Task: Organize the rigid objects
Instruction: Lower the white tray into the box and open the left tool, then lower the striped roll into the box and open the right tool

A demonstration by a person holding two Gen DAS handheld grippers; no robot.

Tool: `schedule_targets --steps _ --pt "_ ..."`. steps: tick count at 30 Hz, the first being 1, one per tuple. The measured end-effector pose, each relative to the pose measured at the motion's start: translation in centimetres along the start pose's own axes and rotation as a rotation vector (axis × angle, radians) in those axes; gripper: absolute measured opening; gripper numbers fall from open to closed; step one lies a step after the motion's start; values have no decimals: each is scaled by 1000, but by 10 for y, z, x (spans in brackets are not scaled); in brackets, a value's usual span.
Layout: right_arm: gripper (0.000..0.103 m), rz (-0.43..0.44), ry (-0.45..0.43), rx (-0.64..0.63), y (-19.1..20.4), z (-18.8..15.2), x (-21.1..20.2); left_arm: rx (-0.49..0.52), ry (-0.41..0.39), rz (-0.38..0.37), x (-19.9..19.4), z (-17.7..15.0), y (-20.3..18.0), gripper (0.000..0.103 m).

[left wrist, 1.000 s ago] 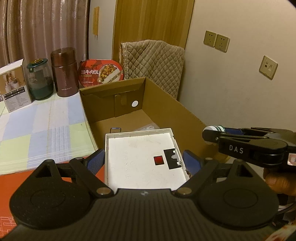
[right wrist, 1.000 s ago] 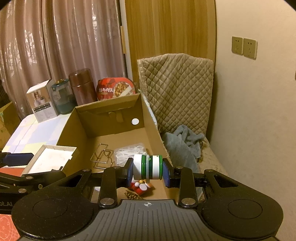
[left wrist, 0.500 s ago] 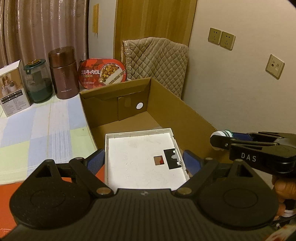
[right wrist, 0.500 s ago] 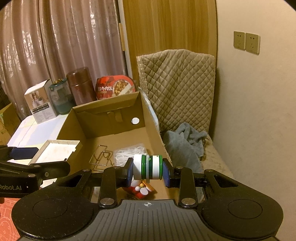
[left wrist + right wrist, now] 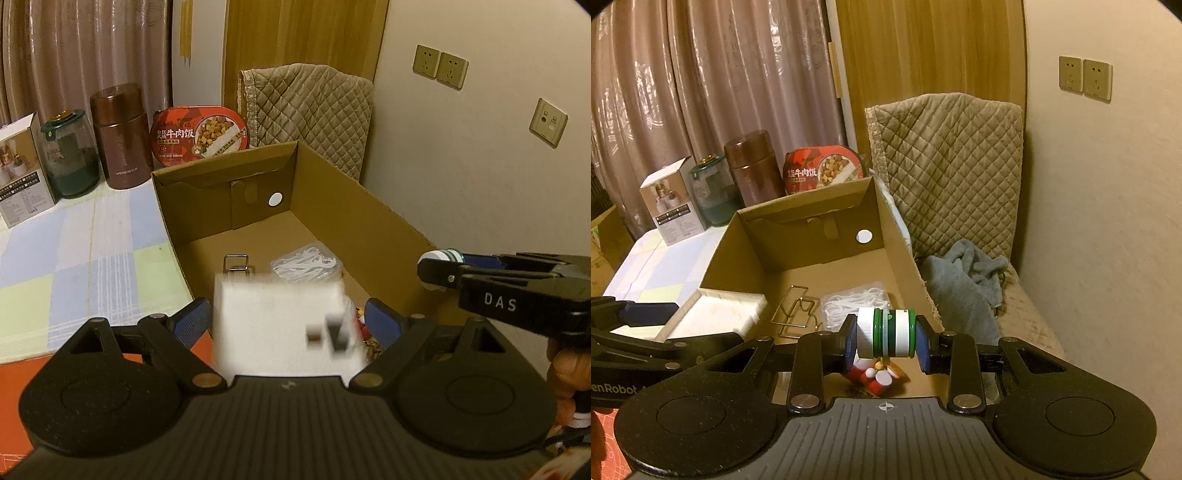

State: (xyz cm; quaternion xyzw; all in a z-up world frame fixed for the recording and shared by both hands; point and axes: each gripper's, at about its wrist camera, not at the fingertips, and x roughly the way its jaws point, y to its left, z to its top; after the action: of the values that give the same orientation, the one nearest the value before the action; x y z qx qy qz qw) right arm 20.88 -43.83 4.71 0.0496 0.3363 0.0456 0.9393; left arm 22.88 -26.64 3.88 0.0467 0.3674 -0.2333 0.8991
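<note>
Between the blue pads of the right gripper (image 5: pixel 885 341) sits a small white-and-green jar (image 5: pixel 884 333), clamped end to end on its lid and base, held over the near part of the open cardboard box (image 5: pixel 738 236). It looks light and rigid, with smooth plastic that could slip, so gripping the flat ends seems the safest hold. To its left, the left gripper (image 5: pixel 286 326) has a flat white tray (image 5: pixel 280 325) between its pads, blurred at the box's near-left rim; whether the fingers are still pressing on it I cannot tell. The tray looks stiff and light, best taken by its long edges. Inside the box lie a wire puzzle (image 5: pixel 796 312), a bag of white plastic picks (image 5: pixel 855 301) and a red trinket (image 5: pixel 877 376). The box rests on a table with a pale checked cloth (image 5: pixel 85 254); at the far end stand a brown flask (image 5: pixel 120 136), a glass jar (image 5: pixel 68 157), a carton (image 5: pixel 20 170) and a red meal tub (image 5: pixel 201 134). Right of the box are a quilted chair (image 5: pixel 945 155), a grey towel (image 5: pixel 964 273) and a cream wall with sockets (image 5: pixel 1084 77).
</note>
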Motion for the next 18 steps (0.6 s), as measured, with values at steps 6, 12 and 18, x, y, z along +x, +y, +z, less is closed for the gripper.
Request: schedule_targets --steps 6,12,18 --pt "29 0 -5 2 1 1 -4 -22 -15 16 -8 -2 6 88" --pt "29 8 -2 0 5 0 -5 -51 -21 39 -17 -7 16 88" --pt "29 15 1 -6 10 -1 -7 -56 -17 46 -21 -11 18 88"
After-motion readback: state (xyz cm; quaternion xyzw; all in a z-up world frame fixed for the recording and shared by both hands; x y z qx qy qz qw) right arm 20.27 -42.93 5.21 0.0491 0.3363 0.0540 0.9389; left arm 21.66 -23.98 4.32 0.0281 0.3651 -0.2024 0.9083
